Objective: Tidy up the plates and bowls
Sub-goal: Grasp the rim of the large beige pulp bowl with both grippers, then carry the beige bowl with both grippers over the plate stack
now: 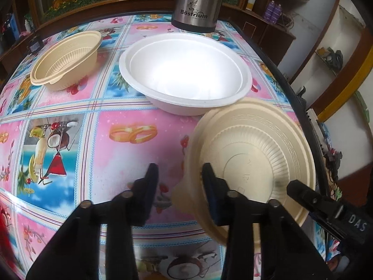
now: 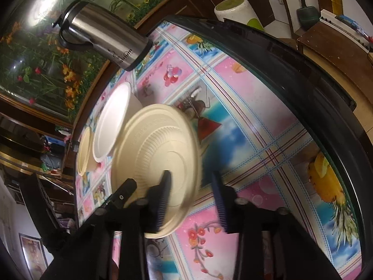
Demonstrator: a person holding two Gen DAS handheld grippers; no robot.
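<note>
A beige ribbed bowl [image 1: 254, 154] is tilted on edge at the right of the table; it also shows in the right wrist view [image 2: 160, 154]. My left gripper [image 1: 179, 170] is open, its jaws astride the bowl's left rim and tab. My right gripper [image 2: 191, 182] is open, astride the bowl's rim, its left finger against the bowl's inside. Its finger [image 1: 310, 198] shows in the left wrist view at the bowl's right rim. A large white bowl [image 1: 186, 70] sits upright in the middle. A second beige bowl [image 1: 67, 58] sits at the far left.
A steel thermos jug [image 1: 195, 2] stands at the table's far edge behind the white bowl. The table [image 1: 116, 116] has a glossy floral cover and a black rim [image 2: 291, 53]. Wooden shelves and cabinets surround it.
</note>
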